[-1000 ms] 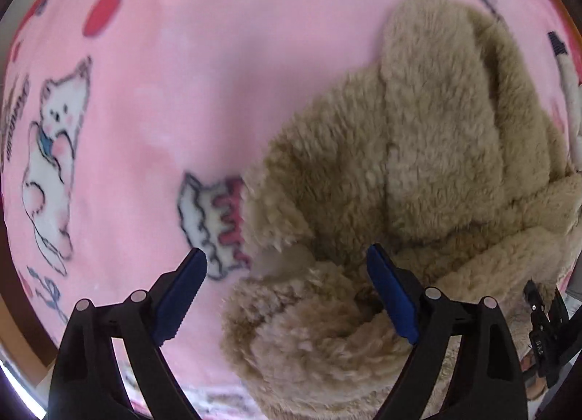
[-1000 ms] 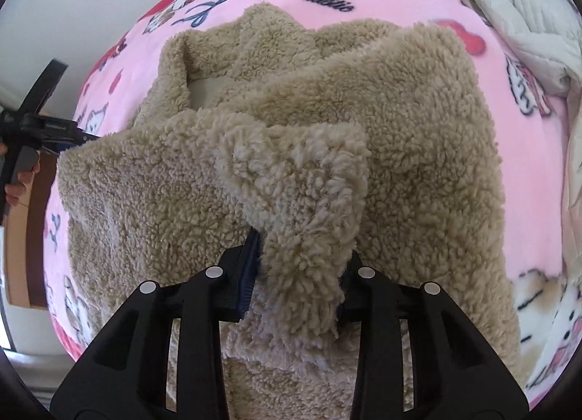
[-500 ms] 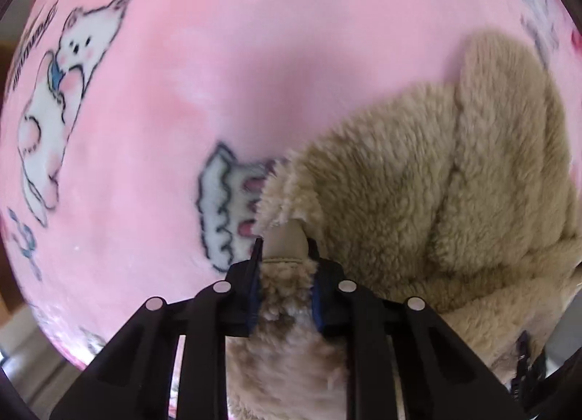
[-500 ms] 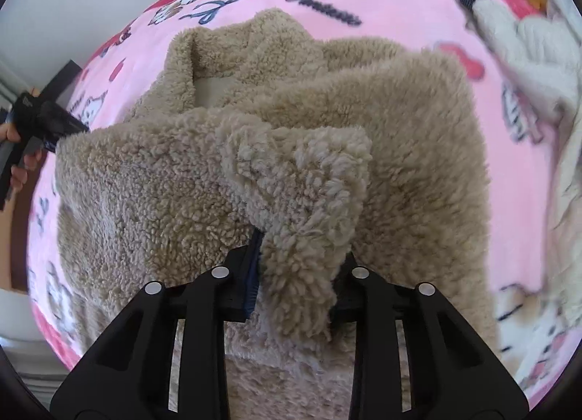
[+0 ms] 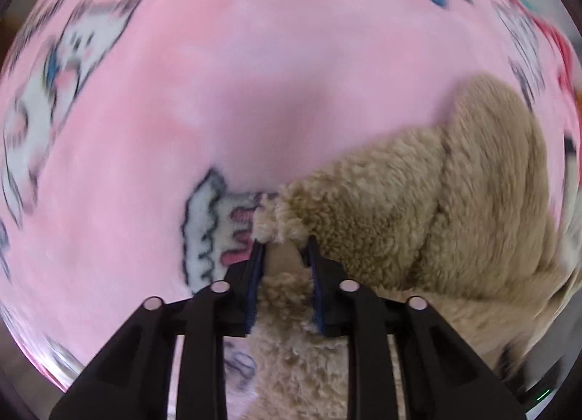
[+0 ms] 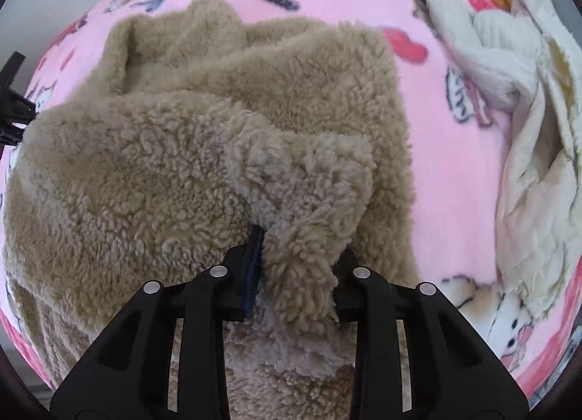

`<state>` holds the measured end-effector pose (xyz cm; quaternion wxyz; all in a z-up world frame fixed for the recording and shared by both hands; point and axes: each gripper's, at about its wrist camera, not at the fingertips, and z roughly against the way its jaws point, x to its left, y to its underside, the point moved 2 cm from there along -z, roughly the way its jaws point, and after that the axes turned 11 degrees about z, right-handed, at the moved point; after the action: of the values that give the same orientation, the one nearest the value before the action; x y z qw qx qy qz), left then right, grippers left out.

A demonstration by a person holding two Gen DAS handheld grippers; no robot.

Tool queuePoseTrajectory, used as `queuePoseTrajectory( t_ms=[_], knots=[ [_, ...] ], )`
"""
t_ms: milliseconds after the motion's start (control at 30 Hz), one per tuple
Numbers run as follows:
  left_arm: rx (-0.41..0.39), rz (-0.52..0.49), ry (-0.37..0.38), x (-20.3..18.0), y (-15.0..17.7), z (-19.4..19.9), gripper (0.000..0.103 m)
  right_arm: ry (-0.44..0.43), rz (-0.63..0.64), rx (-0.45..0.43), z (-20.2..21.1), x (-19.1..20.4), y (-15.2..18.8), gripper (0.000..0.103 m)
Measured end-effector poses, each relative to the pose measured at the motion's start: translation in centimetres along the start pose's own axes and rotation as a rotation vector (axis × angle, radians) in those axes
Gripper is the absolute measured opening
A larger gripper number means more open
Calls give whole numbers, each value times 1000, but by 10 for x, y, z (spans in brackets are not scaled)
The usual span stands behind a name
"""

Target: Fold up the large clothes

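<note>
On my left, the left gripper (image 5: pixel 283 256), wide open a second ago, has now clamped its jaws on a corner of the tan shaggy fleece jacket (image 5: pixel 418 220), right where it meets the pink cartoon-print blanket (image 5: pixel 254 74). On my right, the right gripper (image 6: pixel 294 252) keeps its jaws pinched on a bunched fleece edge, as before. The jacket lies spread on the blanket; a cream quilted garment (image 6: pixel 509 100) sits to its right. With both corners held, I judge I can lift and carry the fold across
</note>
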<state>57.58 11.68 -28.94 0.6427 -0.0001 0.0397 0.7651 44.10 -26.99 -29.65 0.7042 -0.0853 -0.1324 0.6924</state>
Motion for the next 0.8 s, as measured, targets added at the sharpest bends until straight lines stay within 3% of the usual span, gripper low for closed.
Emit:
queuePoseTrajectory(
  t_ms=[67,133,200,300,367,400,433,500,567,633,733,800],
  knots=[
    [-116,-68,-6,-3,6,22,33,-26,-5,-23,8,-6,-3,40],
    [-266,-101,16,0,13,56,49,-25,22,-38,19,-6,-4,51],
    [-393,-108,37,10,20,94,70,-22,43,-60,33,-1,-4,52],
    [-478,-137,58,10,42,134,72,30,62,-168,70,8,-2,56],
    [-531,-157,51,5,84,138,73,32,64,-297,98,16,3,57],
    [-531,-159,22,-4,96,131,72,17,71,-331,104,21,5,42],
    [-518,-160,-2,-5,111,125,71,-6,91,-315,101,27,5,17],
    [-441,-148,-8,-12,143,94,46,16,107,-253,83,35,8,2],
    [-359,-135,7,-17,166,59,30,29,89,-203,66,35,17,1],
    [-380,-106,-11,-11,175,43,30,102,47,-160,53,30,24,0],
    [-409,-26,38,0,174,28,30,83,-24,-109,35,17,39,0],
    [-410,-12,39,2,170,16,30,103,11,-115,27,21,46,0]
  ],
)
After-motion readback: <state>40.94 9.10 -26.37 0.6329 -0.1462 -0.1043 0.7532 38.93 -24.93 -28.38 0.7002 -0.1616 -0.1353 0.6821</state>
